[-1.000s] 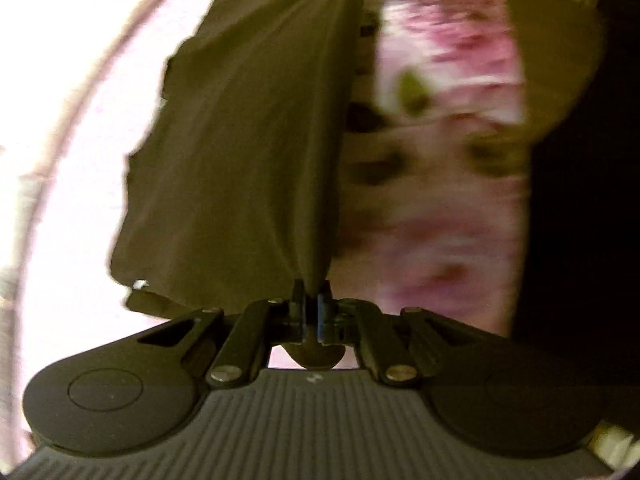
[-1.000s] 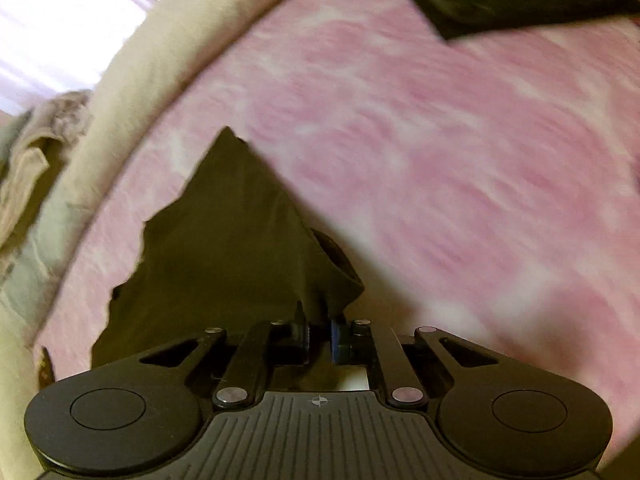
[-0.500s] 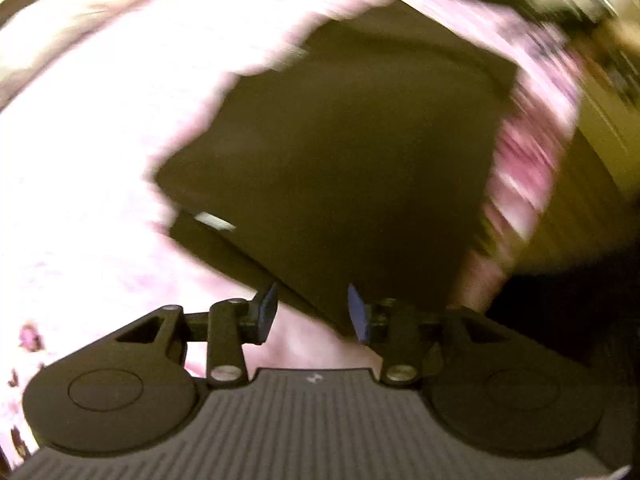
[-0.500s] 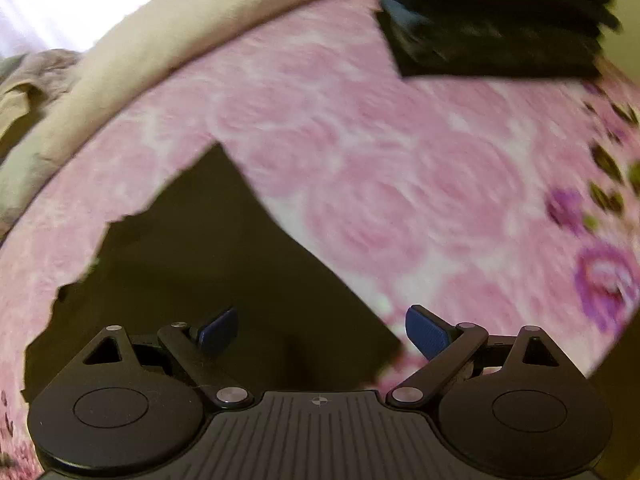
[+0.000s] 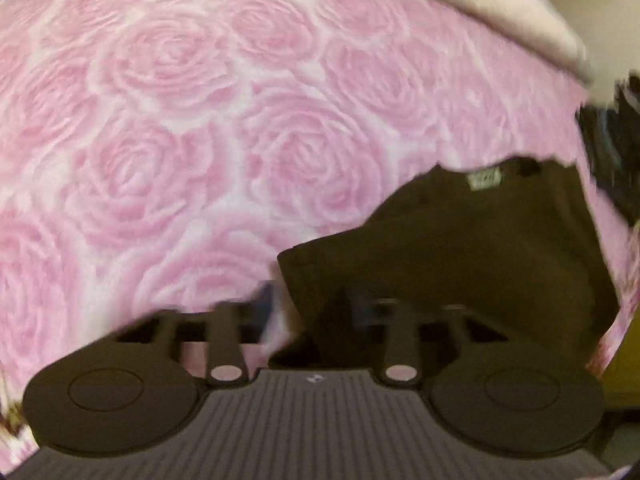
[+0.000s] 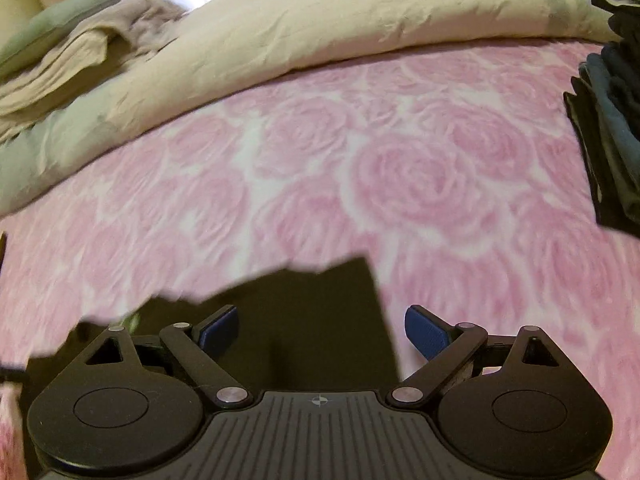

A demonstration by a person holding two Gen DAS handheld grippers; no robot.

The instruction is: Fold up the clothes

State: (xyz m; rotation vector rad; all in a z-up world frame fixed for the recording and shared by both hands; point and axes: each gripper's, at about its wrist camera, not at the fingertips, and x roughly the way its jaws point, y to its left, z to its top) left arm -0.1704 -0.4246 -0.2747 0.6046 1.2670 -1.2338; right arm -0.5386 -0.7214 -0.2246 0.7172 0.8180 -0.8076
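A dark brown garment (image 5: pixel 460 248) lies flat on the pink rose blanket (image 5: pixel 180 120), with a small pale label (image 5: pixel 484 179) near its far edge. My left gripper (image 5: pixel 314 306) is blurred and low over the garment's near left corner. Its jaws are closing with that corner of cloth between them, and the pads still stand apart. In the right wrist view the same garment (image 6: pixel 312 300) lies under my right gripper (image 6: pixel 324 334). That gripper is wide open, its blue pads (image 6: pixel 426 338) clear of the cloth and holding nothing.
A stack of folded dark clothes (image 6: pixel 612 140) sits at the right edge of the blanket (image 6: pixel 360 160); it also shows as a dark stack (image 5: pixel 612 148) in the left wrist view. A cream duvet (image 6: pixel 340 20) runs along the far side, with rumpled beige cloth (image 6: pixel 80 52) at the far left.
Both grippers let go of the dark garment, which hung from them and now lies flat. The right jaws opened wide. The left gripper rolled and swung to the garment's corner.
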